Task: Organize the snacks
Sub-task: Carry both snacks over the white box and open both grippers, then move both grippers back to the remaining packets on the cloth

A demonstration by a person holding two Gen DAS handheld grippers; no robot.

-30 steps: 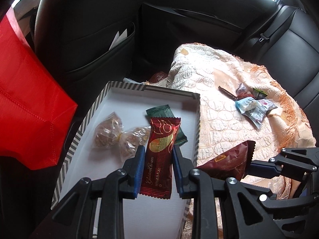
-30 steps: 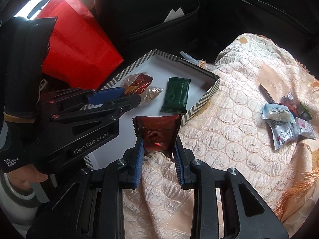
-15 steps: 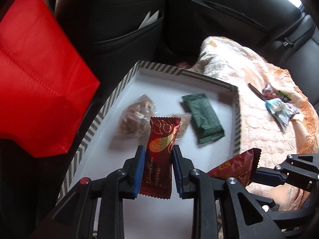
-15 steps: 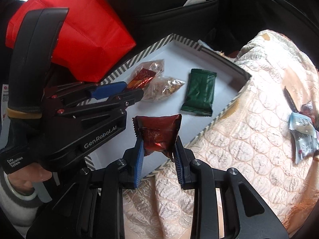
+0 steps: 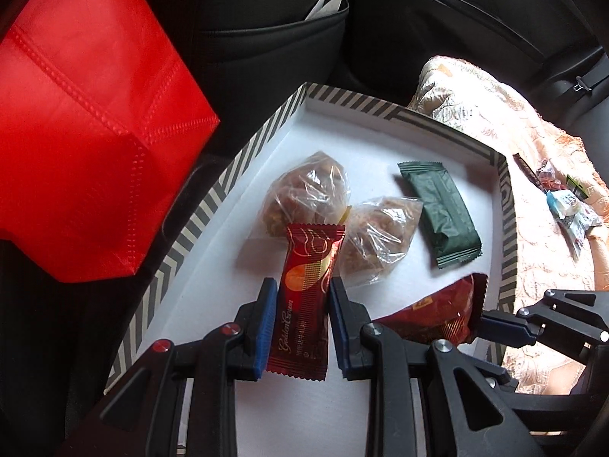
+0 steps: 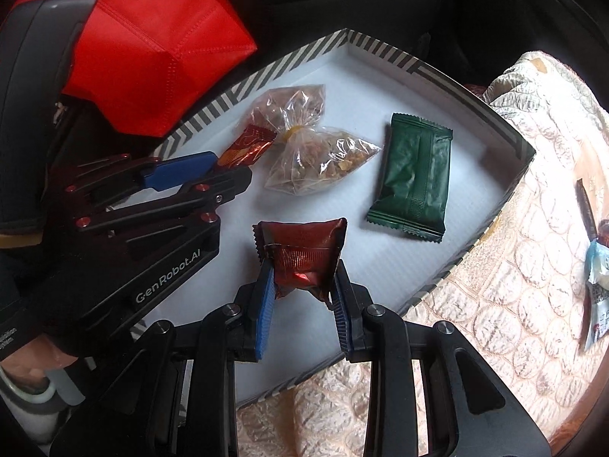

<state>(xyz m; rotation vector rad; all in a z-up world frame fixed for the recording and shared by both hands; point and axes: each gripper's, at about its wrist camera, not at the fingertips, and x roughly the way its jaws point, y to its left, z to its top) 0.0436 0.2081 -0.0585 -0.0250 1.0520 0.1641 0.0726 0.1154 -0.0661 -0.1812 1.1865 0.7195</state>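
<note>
Your left tool [image 5: 298,327] is clamped on a long red foil snack bar with gold lettering [image 5: 304,297], the blue pads pressing its two long edges while its upper half sticks out past the fingertips. You are holding it above the white floor of the shallow tray with the black-and-white striped rim [image 5: 236,163], toward the tray's near left part.

Your right tool [image 6: 300,297] is clamped on a crumpled dark red foil packet [image 6: 302,255], gripped at its lower sides with the wider top flaring out ahead of the fingers. That packet hangs over the tray's near edge, just beside your left tool in the right wrist view.

Lying in the tray ahead of both tools are a clear plastic twin bag of brown nutty pieces tied in the middle [image 5: 335,213] and, to its right, a dark green flat wrapper [image 5: 441,213]. The red bar's tip overlaps the clear bag in the left wrist view.

The tray sits partly on a peach quilted blanket [image 6: 514,247], where more small wrapped snacks [image 5: 567,205] lie well apart from the tray. A red fabric bag [image 5: 83,114] stands left of the tray.
</note>
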